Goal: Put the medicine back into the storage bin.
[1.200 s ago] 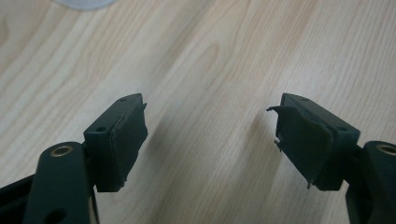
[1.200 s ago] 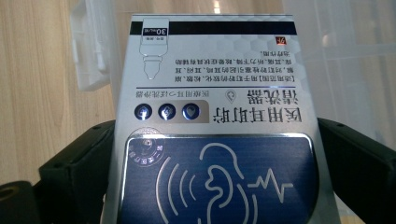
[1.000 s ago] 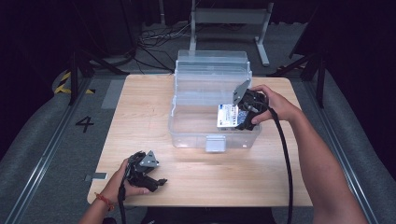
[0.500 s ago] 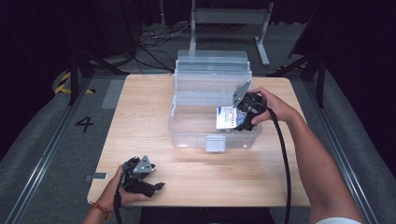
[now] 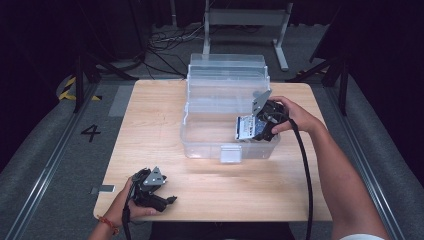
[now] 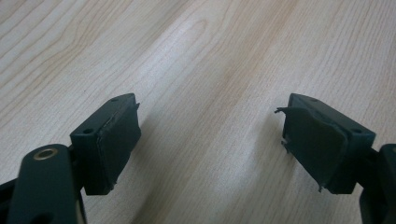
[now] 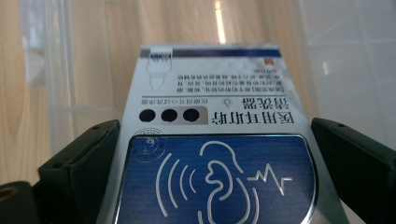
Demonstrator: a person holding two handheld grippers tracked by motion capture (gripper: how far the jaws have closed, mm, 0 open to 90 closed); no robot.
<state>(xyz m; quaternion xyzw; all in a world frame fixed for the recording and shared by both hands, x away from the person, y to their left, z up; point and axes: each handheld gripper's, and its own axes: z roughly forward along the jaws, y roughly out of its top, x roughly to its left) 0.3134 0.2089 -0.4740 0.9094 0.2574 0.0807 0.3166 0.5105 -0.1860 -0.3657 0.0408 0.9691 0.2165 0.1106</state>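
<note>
The right gripper (image 5: pixel 255 131) clamps a white-and-blue box (image 7: pixel 215 154) between its jaws, inside the clear bin (image 5: pixel 210 145). The left gripper (image 5: pixel 159 196), jaws wide and empty, rests near the bin's front

- In the high view the table (image 5: pixel 165 125) is brightly and evenly lit from above, while the floor and the room around it fall off into near black.
- The clear plastic box (image 5: pixel 227 107) shows pale reflections on its walls and open lid, and casts a faint shadow on the wood at its near side.
- The high view is soft and somewhat grainy.
- In the left gripper view the wood grain is sharp; soft shadows lie beside the jaws of the left hand-held gripper (image 6: pixel 210 140).
- In the right gripper view the medicine carton (image 7: pixel 212 140) is fairly sharp, the box walls behind it blurred, with a bright streak of glare at the top.
</note>
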